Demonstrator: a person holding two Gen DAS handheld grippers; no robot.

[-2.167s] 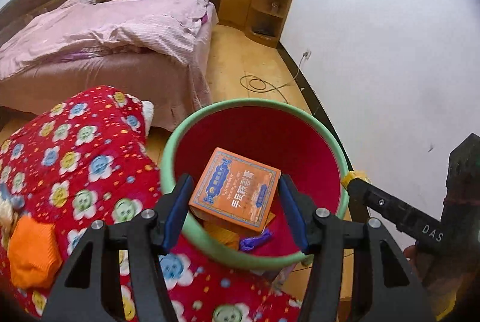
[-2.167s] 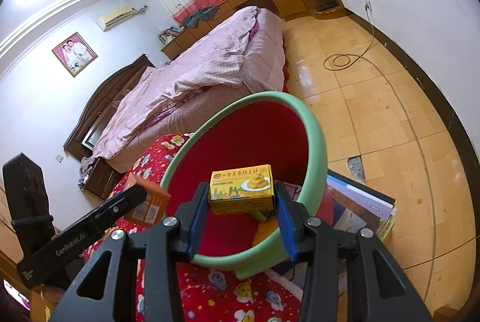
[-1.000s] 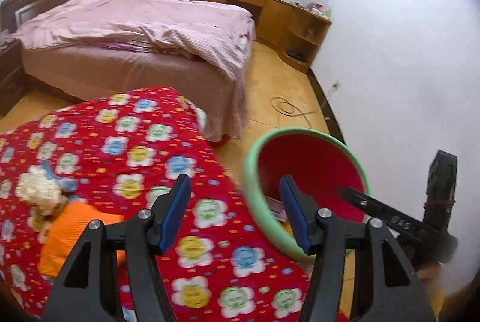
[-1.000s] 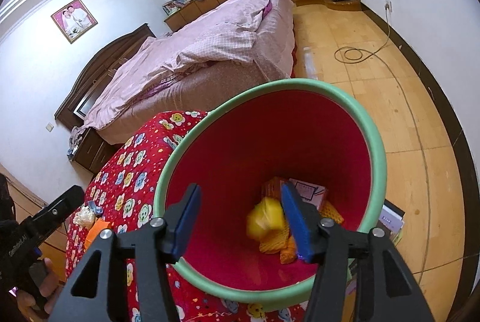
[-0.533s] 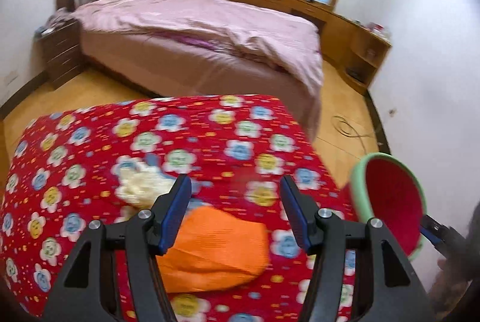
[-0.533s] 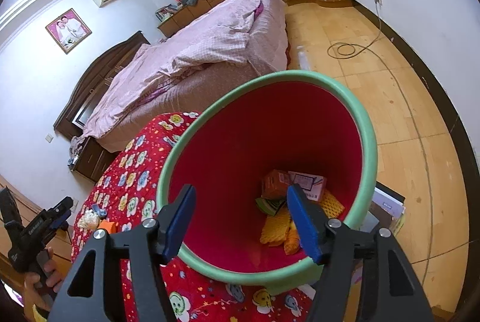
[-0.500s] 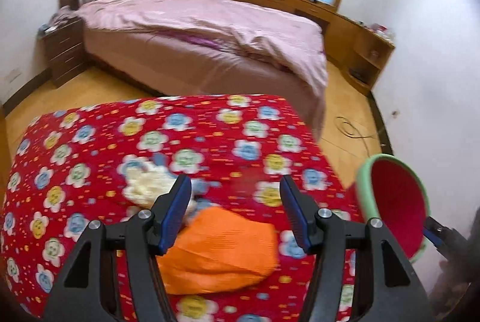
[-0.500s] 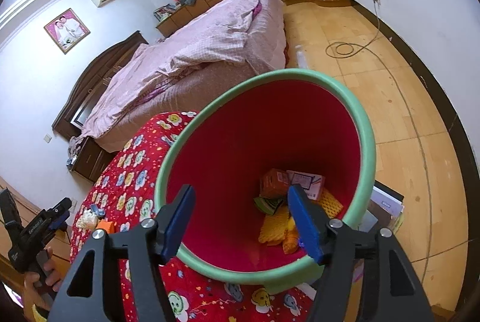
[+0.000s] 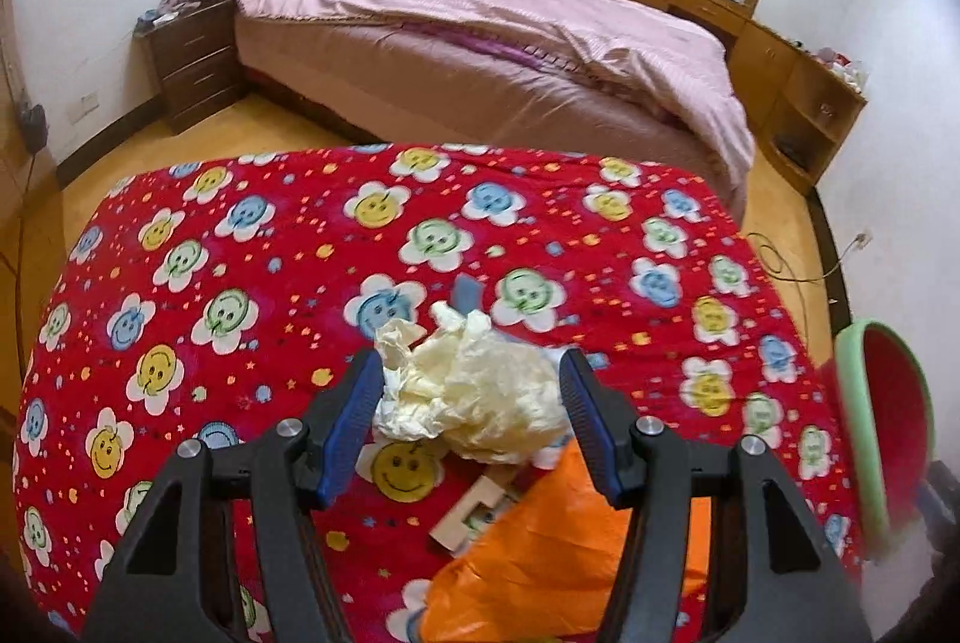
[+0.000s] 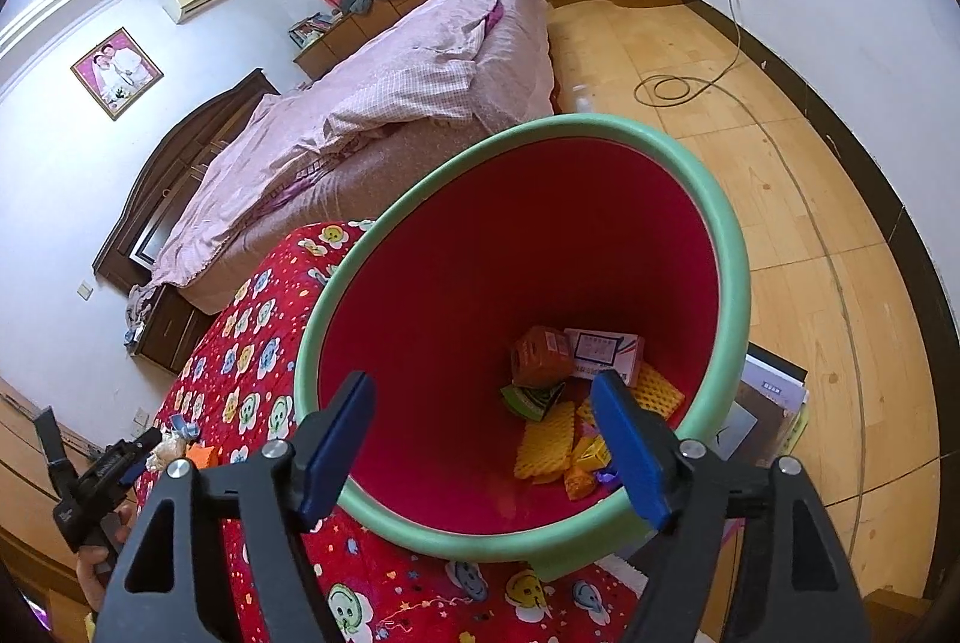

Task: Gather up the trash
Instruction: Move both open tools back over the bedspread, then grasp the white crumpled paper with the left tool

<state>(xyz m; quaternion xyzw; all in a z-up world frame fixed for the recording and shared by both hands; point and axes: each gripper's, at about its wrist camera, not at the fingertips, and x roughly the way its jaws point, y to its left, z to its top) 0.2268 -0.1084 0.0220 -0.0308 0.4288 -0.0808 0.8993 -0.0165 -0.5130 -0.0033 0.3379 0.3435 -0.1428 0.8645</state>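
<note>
My left gripper (image 9: 471, 418) is open, its blue pads on either side of a crumpled cream paper wad (image 9: 474, 397) lying on the red flowered cloth (image 9: 240, 283). An orange plastic bag (image 9: 552, 553) and a small cardboard piece (image 9: 474, 514) lie just below the wad. My right gripper (image 10: 480, 442) is open and empty over the mouth of the red bin with a green rim (image 10: 729, 247), which holds boxes and yellow foam netting (image 10: 543, 442). The bin also shows at the right edge of the left wrist view (image 9: 852, 403).
A bed with a pink cover (image 9: 480, 25) stands beyond the cloth-covered surface. A dark nightstand (image 9: 192, 55) is at the left. Wooden cabinets (image 9: 798, 103) line the far wall. A cable (image 10: 678, 88) lies coiled on the wood floor. Books (image 10: 768, 403) lie beside the bin.
My left gripper has swung away from the bin to the cloth and now brackets the paper wad. My right gripper stays open over the bin, where the dropped boxes have settled.
</note>
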